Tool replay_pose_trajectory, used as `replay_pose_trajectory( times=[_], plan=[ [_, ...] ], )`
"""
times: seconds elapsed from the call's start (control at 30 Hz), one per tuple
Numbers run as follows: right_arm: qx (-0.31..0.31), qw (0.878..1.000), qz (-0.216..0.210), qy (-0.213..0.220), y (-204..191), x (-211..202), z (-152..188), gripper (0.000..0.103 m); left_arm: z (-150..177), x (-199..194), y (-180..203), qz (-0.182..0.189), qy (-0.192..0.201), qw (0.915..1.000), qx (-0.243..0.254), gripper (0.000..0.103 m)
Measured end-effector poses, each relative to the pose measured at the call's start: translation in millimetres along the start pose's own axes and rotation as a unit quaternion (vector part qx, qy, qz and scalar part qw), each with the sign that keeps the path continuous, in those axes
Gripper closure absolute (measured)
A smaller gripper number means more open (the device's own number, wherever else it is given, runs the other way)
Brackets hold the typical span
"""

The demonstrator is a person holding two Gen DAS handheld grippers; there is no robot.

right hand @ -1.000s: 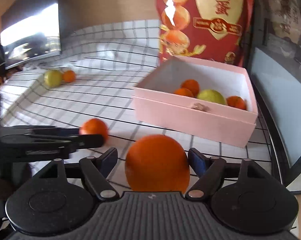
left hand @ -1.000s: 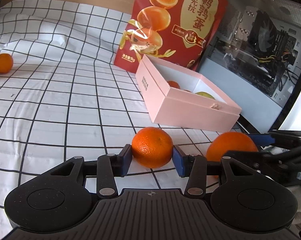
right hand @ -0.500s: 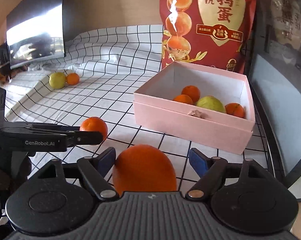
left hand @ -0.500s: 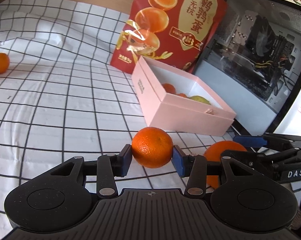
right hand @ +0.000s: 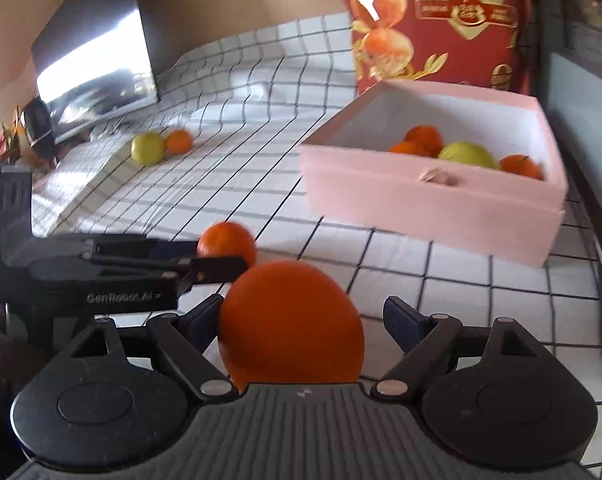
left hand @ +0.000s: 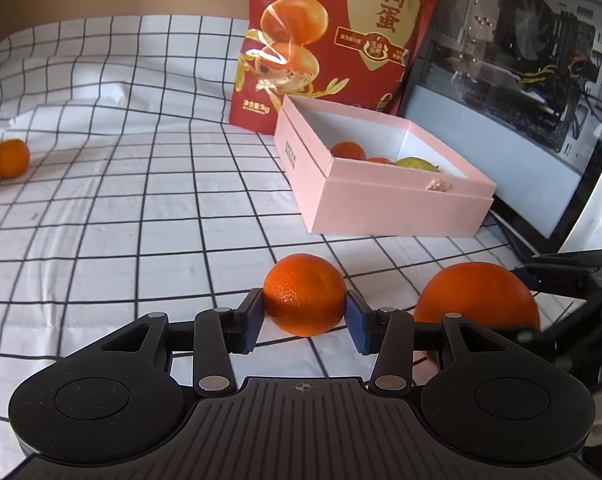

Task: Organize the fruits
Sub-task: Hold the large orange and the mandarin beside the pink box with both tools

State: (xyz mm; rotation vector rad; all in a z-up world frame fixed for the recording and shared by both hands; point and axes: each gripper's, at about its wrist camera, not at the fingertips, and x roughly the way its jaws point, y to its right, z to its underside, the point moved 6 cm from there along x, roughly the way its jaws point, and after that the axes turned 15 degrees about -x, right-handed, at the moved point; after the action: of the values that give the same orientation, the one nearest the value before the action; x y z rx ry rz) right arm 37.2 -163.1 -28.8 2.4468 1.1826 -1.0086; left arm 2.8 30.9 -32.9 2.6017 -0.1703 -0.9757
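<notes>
Two round oranges sit at my grippers, pink cardboard box [left hand: 385, 204] ahead.
My left gripper [left hand: 306, 318] clamps the small orange [left hand: 304, 294]; my right gripper [right hand: 303, 320] is opening, its right pad clear of the big orange [right hand: 291, 324] between.

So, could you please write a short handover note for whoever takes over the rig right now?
Left gripper: fingers clamped on the small orange.
Right gripper: fingers opening around the large orange; a gap shows on one side.
Pink box: already holds three oranges and a yellow-green fruit.
Left to do: box both oranges, then the lemon and orange far across the checked cloth.
</notes>
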Motion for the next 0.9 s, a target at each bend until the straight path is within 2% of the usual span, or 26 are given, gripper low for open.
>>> replay_pose_trajectory(
  times=[0.13, 0.3, 0.4, 0.47, 0.7, 0.9],
  plan=[
    [-0.02, 1.0, -0.002, -0.011, -12.8, 2.3, 5.0, 0.017, 1.1, -1.8, 0.7, -0.013, 0.006, 0.9997, 0.018, 0.054],
    [-0.042, 0.999, -0.006, -0.024, -24.7, 3.7, 12.5, 0.017, 1.4, -3.3, -1.0, -0.009, 0.006, 0.9998, 0.016, 0.054],
    [-0.065, 0.998, 0.003, -0.02, -32.0, 0.0, 12.8, 0.023, 1.5, -3.2, -1.3, -0.007, 0.005, 0.9998, 0.015, 0.054],
    [-0.081, 0.997, 0.007, -0.016, -36.3, -3.5, 11.3, 0.032, 1.7, -3.2, -1.5, -0.007, 0.005, 0.9999, 0.014, 0.054],
    [-0.075, 0.997, 0.004, -0.009, -29.9, -4.9, 6.1, 0.033, 2.2, -3.0, -1.5, -0.007, 0.005, 0.9999, 0.013, 0.054],
    [-0.08, 0.994, 0.069, -0.01, -11.5, 0.4, -1.9, 0.033, 3.2, -3.1, -1.9, -0.005, 0.007, 0.9998, 0.015, 0.054]
  ],
)
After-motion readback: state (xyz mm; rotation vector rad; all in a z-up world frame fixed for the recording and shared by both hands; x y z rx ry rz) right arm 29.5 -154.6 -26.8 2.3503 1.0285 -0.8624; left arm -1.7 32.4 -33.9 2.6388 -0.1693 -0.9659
